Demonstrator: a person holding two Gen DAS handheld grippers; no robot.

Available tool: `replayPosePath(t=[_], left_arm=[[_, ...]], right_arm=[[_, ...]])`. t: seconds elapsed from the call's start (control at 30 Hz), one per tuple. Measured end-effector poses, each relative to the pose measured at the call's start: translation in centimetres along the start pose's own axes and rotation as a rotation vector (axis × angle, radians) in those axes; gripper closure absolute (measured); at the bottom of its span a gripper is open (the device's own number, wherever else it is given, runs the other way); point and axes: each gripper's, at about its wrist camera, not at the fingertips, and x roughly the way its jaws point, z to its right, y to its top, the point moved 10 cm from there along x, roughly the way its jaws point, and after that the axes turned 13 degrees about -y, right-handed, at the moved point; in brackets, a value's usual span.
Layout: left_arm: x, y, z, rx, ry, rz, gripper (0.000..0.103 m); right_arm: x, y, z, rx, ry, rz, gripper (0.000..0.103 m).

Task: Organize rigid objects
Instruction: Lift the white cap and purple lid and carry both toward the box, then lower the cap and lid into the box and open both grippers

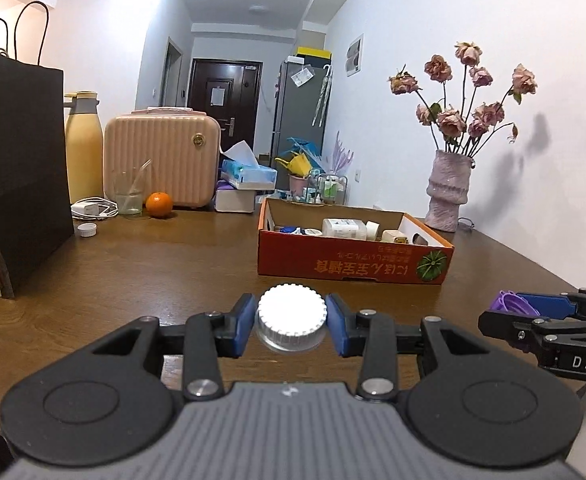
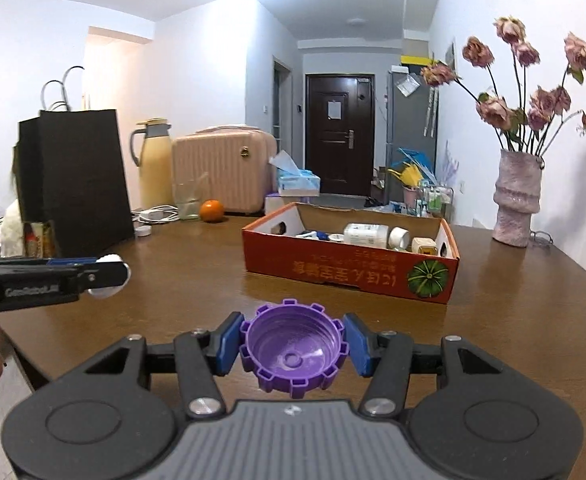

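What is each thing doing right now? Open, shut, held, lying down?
left tool: shut on white cap
white cap: held, top facing up
right tool: shut on purple cap
purple cap: held, hollow side up
cardboard box: open, partly filled
white bottle: lying on its side in box

the right gripper (image 1: 511, 306) body shows white letters "das"; the orange cardboard box (image 2: 349, 268) carries upside-down yellow characters, unreadable.
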Motion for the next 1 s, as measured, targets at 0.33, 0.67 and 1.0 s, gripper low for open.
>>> replayPosePath(t=[0.33,0.67,1.0], left_arm=[[2.6,0.1,-0.3,-0.001,-0.018,-0.004,0.064],[12.4,4.8,-1.5,0.003,-0.096,-0.043,0.064],[27.1,7.5,-3.0,-0.008,-0.199,-0.182,0.064]], right_arm=[[0.9,0.4,1.2,0.030,-0.029,0.027,0.050],[9.0,4.4,4.0,0.121,0.000,0.035,0.050],[22.0,8.5,6.5,0.121,0.015,-0.073,0.050]])
